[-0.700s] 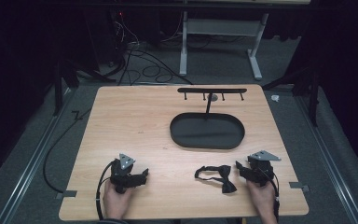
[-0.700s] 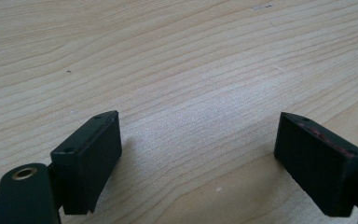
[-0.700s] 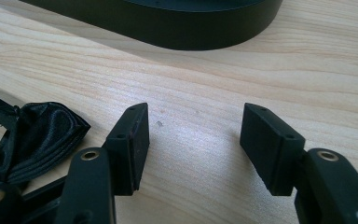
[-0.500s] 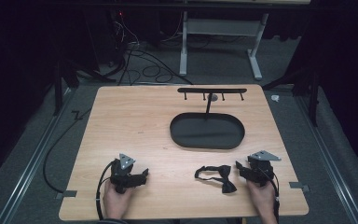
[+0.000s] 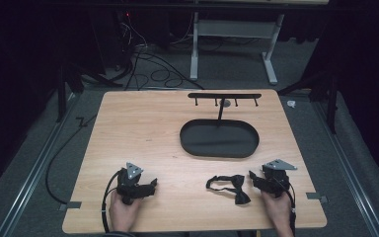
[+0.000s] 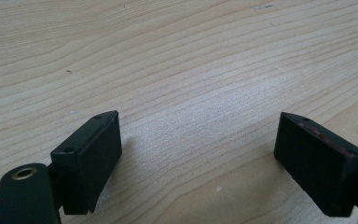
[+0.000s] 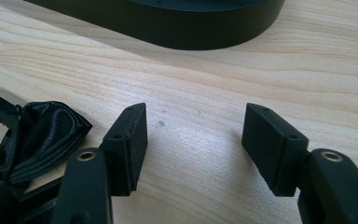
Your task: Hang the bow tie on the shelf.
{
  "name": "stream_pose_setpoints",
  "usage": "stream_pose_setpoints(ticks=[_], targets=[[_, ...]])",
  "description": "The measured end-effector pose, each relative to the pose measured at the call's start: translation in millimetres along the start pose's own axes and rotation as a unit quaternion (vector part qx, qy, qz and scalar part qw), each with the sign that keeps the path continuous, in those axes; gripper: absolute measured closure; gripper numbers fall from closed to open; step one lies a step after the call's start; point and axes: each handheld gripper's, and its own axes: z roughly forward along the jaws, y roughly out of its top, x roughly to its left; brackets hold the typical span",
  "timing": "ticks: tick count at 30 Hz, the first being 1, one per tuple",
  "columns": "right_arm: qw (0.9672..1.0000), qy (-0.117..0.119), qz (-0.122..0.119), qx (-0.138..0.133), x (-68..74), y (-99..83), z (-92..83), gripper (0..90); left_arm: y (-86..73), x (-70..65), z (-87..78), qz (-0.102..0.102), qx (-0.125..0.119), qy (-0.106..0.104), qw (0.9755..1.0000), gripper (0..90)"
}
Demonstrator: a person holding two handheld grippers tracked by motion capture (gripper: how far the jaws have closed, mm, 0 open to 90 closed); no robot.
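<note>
Bow tie lies flat on the tabletop, just left of my right claw, whose jaws gape empty. Left claw rests open too. Reaching comes next, I judge: slide over, pinch the fabric.

My table is pale wood with a fine, wavy grain and a smooth, lightly sheened finish that catches a soft glare between my jaws in both gripper views. The bow tie at the left edge of my right gripper view is black cloth with a satin gloss and ribbed folds, while my right gripper and left gripper have matt black blocks, likely plastic, with brass-coloured rivets at the joints. The oval tray across the top of that view looks matt black and smooth, though I can't tell metal from plastic.
</note>
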Motion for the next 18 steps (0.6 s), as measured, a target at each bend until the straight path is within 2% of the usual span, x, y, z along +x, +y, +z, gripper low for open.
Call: stream_pose_setpoints(ticks=[18], targets=[[1.0,0.0,0.0,0.0,0.4,0.0,0.0,40.9,0.1,-0.1,-0.1,0.0,0.001,0.0,1.0,15.3]])
